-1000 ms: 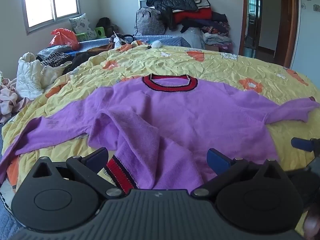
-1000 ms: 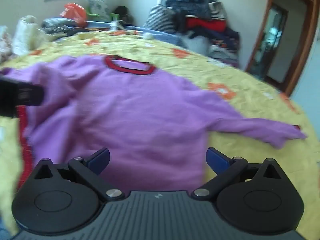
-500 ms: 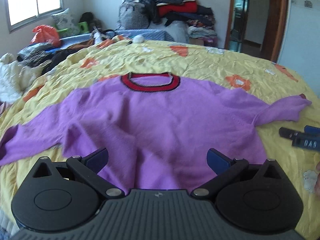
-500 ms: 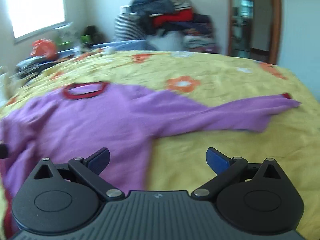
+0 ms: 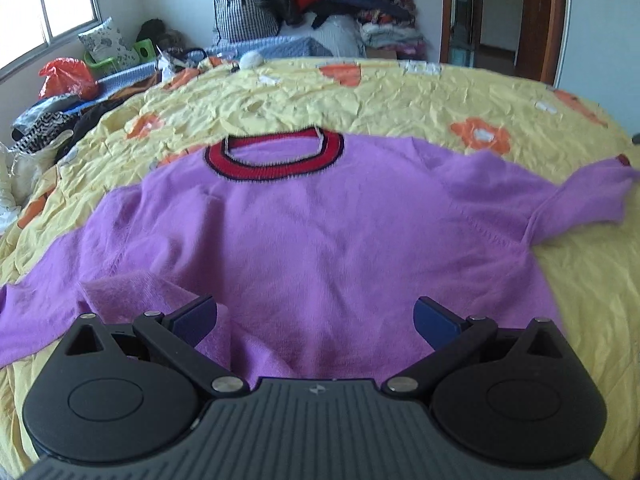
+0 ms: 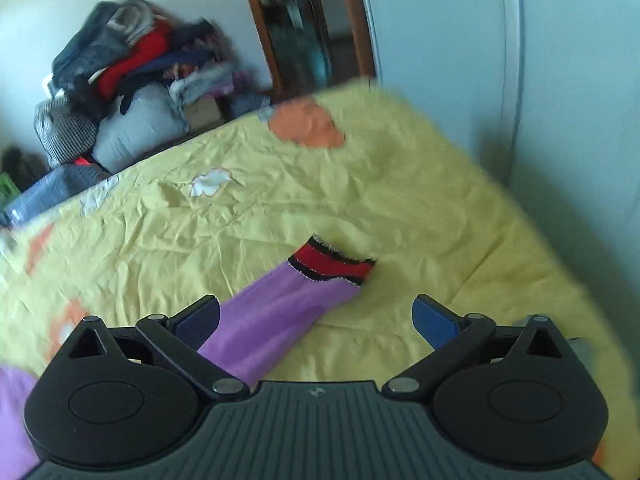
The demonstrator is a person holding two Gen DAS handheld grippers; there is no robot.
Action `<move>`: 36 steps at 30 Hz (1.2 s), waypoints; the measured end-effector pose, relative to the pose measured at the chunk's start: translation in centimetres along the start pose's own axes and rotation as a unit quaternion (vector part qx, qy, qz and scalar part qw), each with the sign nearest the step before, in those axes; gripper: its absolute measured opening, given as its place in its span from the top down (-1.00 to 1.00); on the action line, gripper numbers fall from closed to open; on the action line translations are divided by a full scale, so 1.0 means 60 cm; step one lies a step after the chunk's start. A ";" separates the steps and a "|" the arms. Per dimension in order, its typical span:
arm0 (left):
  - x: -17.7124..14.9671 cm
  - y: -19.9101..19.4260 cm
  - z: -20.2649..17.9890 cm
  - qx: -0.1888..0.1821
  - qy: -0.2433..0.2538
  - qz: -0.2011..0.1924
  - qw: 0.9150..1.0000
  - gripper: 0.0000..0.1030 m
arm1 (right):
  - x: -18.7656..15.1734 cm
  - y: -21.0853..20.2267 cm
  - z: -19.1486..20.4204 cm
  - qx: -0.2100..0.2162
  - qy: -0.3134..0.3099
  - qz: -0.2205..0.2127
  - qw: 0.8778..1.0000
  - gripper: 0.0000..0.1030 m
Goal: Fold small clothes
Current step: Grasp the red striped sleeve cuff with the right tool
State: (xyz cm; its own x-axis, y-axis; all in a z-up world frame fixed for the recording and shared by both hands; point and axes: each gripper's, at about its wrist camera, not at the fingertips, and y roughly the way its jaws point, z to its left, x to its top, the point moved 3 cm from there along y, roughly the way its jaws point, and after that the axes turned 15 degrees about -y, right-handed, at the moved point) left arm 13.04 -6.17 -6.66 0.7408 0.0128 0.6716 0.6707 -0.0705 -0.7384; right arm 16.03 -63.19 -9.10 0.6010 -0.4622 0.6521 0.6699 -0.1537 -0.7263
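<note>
A purple sweater [image 5: 320, 232] with a red and black collar [image 5: 276, 156] lies face up on the yellow bedspread [image 5: 360, 92], both sleeves spread outward. Its lower left part is bunched in a fold [image 5: 132, 292]. My left gripper [image 5: 316, 320] is open and empty over the sweater's lower hem. In the right wrist view my right gripper [image 6: 316, 320] is open and empty above the end of the sweater's right sleeve [image 6: 276, 316], whose red and black cuff [image 6: 332, 266] lies on the bedspread [image 6: 240, 208] just ahead.
A pile of clothes and bags [image 5: 320, 4] stands against the far wall. Clutter and an orange bag [image 5: 68, 78] lie beyond the bed's left side. A doorway [image 5: 500, 16] is at the back right. The bed's right edge meets a white wall [image 6: 560, 120].
My right gripper has swung right, from over the sweater's body to its right sleeve end. My left gripper has shifted toward the middle of the hem; the red hem band near it is out of view.
</note>
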 end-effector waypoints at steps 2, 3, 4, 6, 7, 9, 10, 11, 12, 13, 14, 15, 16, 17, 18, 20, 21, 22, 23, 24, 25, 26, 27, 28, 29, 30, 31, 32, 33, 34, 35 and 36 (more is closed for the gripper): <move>0.000 0.008 0.002 -0.001 -0.004 0.008 1.000 -1.00 | 0.020 0.030 0.002 0.009 0.005 0.026 1.000 -0.99; 0.000 0.010 0.002 -0.002 -0.005 0.011 1.000 -1.00 | 0.030 0.043 0.007 0.001 -0.005 0.035 0.999 -1.00; 0.000 0.012 0.002 -0.002 -0.005 0.012 1.000 -1.00 | 0.036 0.059 0.016 -0.001 -0.012 0.052 0.999 -0.99; 0.002 0.015 0.000 -0.001 -0.003 0.013 1.000 -1.00 | 0.049 0.086 0.028 -0.010 -0.015 0.062 0.998 -0.99; 0.002 0.017 -0.002 -0.001 -0.001 0.014 1.000 -1.00 | 0.058 0.094 0.037 -0.015 -0.024 0.063 0.998 -0.95; 0.004 0.023 -0.004 0.006 0.006 0.019 1.000 -1.00 | 0.066 0.107 0.051 -0.038 -0.040 0.071 0.996 -0.59; 0.005 0.026 -0.004 0.007 0.008 0.021 1.000 -1.00 | 0.066 0.119 0.057 -0.048 -0.045 0.085 0.994 -0.56; 0.006 0.029 -0.003 0.008 0.006 0.026 1.000 -1.00 | 0.065 0.129 0.061 -0.059 -0.050 0.103 0.992 -0.53; 0.006 0.032 -0.003 0.008 0.001 0.029 1.000 -1.00 | 0.062 0.139 0.065 -0.068 -0.052 0.113 0.990 -0.52; 0.007 0.035 -0.001 0.007 -0.002 0.033 0.999 -1.00 | 0.059 0.145 0.069 -0.077 -0.059 0.123 0.988 -0.46; 0.008 0.039 0.001 0.011 -0.005 0.037 0.999 -1.00 | 0.056 0.154 0.074 -0.091 -0.072 0.130 0.985 -0.46; 0.010 0.043 0.004 0.016 -0.007 0.042 0.999 -1.00 | 0.054 0.159 0.082 -0.107 -0.084 0.130 0.982 -0.46; 0.011 0.045 0.007 0.021 -0.009 0.046 0.999 -1.00 | 0.053 0.161 0.088 -0.117 -0.093 0.132 0.980 -0.42; 0.013 0.046 0.011 0.024 -0.011 0.047 0.999 -1.00 | 0.052 0.163 0.094 -0.129 -0.105 0.130 0.977 -0.24; 0.015 0.045 0.015 0.025 -0.014 0.046 0.999 -1.00 | 0.051 0.164 0.101 -0.136 -0.118 0.124 0.976 -0.14; 0.019 0.042 0.022 0.025 -0.022 0.043 0.999 -1.00 | 0.055 0.162 0.106 -0.144 -0.126 0.121 0.974 0.70; 0.020 0.040 0.026 0.023 -0.026 0.042 0.999 -1.00 | 0.057 0.160 0.106 -0.149 -0.127 0.121 0.973 0.89; 0.021 0.039 0.028 0.021 -0.029 0.042 0.998 -1.00 | 0.058 0.158 0.106 -0.146 -0.124 0.119 0.974 0.88; 0.022 0.038 0.030 0.020 -0.032 0.044 0.998 -1.00 | 0.057 0.156 0.104 -0.144 -0.119 0.115 0.976 0.89; 0.023 0.037 0.032 0.020 -0.034 0.045 0.998 -1.00 | 0.056 0.152 0.102 -0.141 -0.113 0.110 0.977 0.90; 0.023 0.036 0.035 0.020 -0.037 0.044 0.998 -1.00 | 0.054 0.147 0.101 -0.137 -0.109 0.104 0.979 0.91; 0.023 0.035 0.037 0.021 -0.039 0.045 0.998 -1.00 | 0.053 0.139 0.099 -0.132 -0.102 0.098 0.981 0.91; 0.022 0.034 0.038 0.022 -0.040 0.046 0.998 -1.00 | 0.051 0.130 0.098 -0.126 -0.098 0.093 0.983 0.91; 0.022 0.034 0.040 0.023 -0.040 0.046 0.998 -1.00 | 0.050 0.121 0.098 -0.121 -0.096 0.086 0.984 0.91; 0.022 0.033 0.041 0.024 -0.042 0.046 0.998 -1.00 | 0.048 0.112 0.096 -0.113 -0.091 0.079 0.986 0.92; 0.022 0.032 0.042 0.024 -0.042 0.044 0.998 -1.00 | 0.046 0.102 0.094 -0.103 -0.084 0.073 0.988 0.92; 0.022 0.030 0.044 0.026 -0.043 0.042 0.998 -1.00 | 0.045 0.094 0.095 -0.101 -0.083 0.069 0.989 0.92; 0.021 0.029 0.044 0.028 -0.043 0.040 0.998 -1.00 | 0.043 0.086 0.095 -0.101 -0.085 0.062 0.989 0.92; 0.021 0.029 0.046 0.030 -0.044 0.038 0.998 -1.00 | 0.042 0.078 0.093 -0.096 -0.083 0.056 0.990 0.92; 0.020 0.029 0.047 0.032 -0.042 0.037 0.998 -1.00 | 0.039 0.072 0.090 -0.091 -0.078 0.054 0.991 0.92; 0.019 0.030 0.049 0.038 -0.041 0.036 0.998 -1.00 | 0.036 0.066 0.087 -0.090 -0.076 0.050 0.992 0.92; 0.017 0.032 0.052 0.045 -0.040 0.037 0.998 -1.00 | 0.033 0.060 0.085 -0.087 -0.075 0.045 0.992 0.92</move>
State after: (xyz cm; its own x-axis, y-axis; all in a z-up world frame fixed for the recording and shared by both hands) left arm 15.19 -3.18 -7.58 0.7861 0.0908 0.6115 0.6129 0.0146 -0.7900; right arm 21.84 -60.21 -9.31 0.7220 -0.3479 0.5981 0.5329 -0.2716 -0.8014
